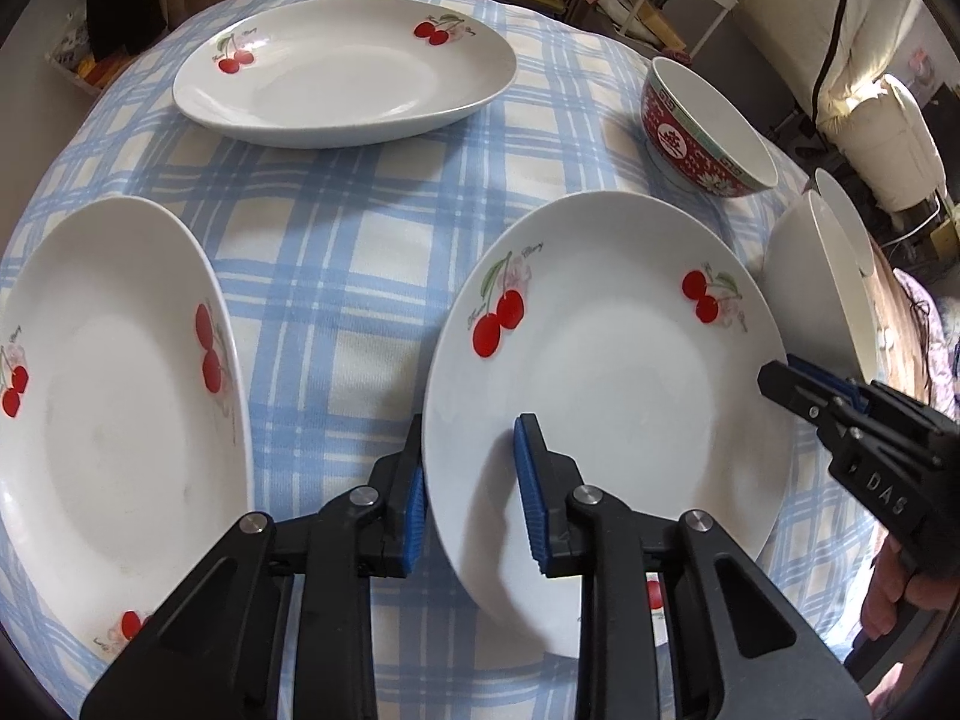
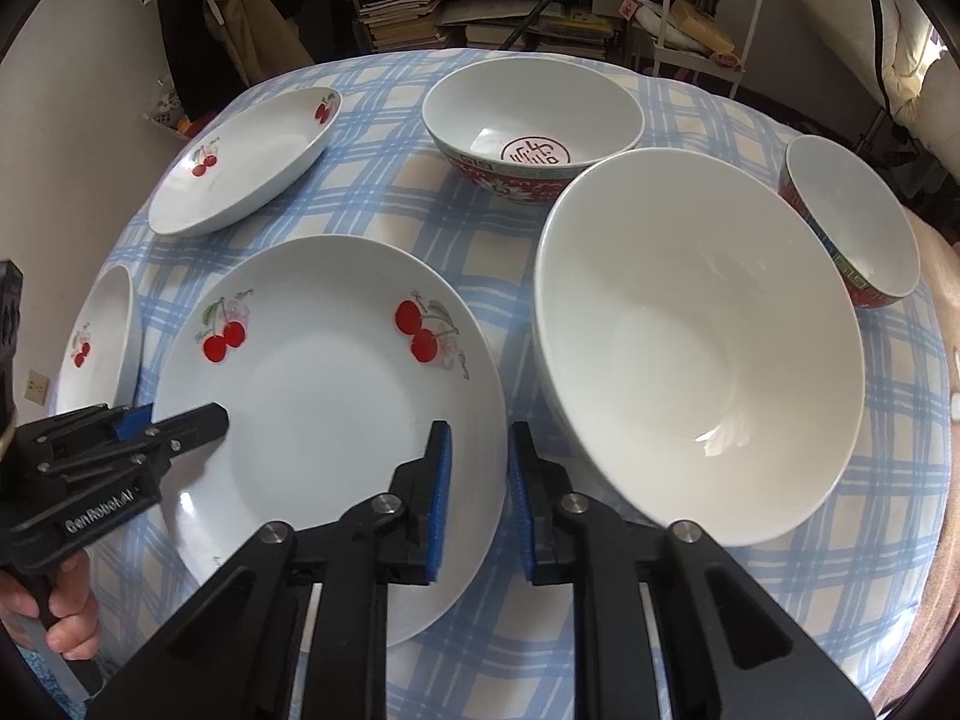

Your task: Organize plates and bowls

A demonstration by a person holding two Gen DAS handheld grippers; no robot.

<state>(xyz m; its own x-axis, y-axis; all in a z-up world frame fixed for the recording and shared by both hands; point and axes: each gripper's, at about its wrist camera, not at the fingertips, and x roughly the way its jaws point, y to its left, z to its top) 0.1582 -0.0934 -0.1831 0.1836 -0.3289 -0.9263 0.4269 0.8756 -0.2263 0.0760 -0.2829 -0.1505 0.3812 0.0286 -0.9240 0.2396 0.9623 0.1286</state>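
A white plate with red cherries (image 1: 606, 396) (image 2: 324, 420) lies on the table in front of me, and both grippers hold it by opposite rims. My left gripper (image 1: 474, 504) (image 2: 174, 420) is shut on its left rim, one blue pad on the inside and one under the edge. My right gripper (image 2: 480, 486) (image 1: 780, 375) is shut on its right rim in the same way. Two more cherry plates lie at the left (image 1: 114, 396) (image 2: 99, 336) and at the far side (image 1: 342, 72) (image 2: 246, 162). A large white bowl (image 2: 696, 348) (image 1: 822, 294) stands just right of the held plate.
The round table wears a blue checked cloth (image 1: 360, 240). A wide red patterned bowl (image 2: 534, 120) (image 1: 702, 132) stands behind the white bowl, and a smaller red bowl (image 2: 852, 222) stands at the far right. A person's hand (image 2: 66, 612) holds the left gripper's handle. Shelves of books (image 2: 408, 6) and a white cart (image 2: 708, 6) stand beyond the table.
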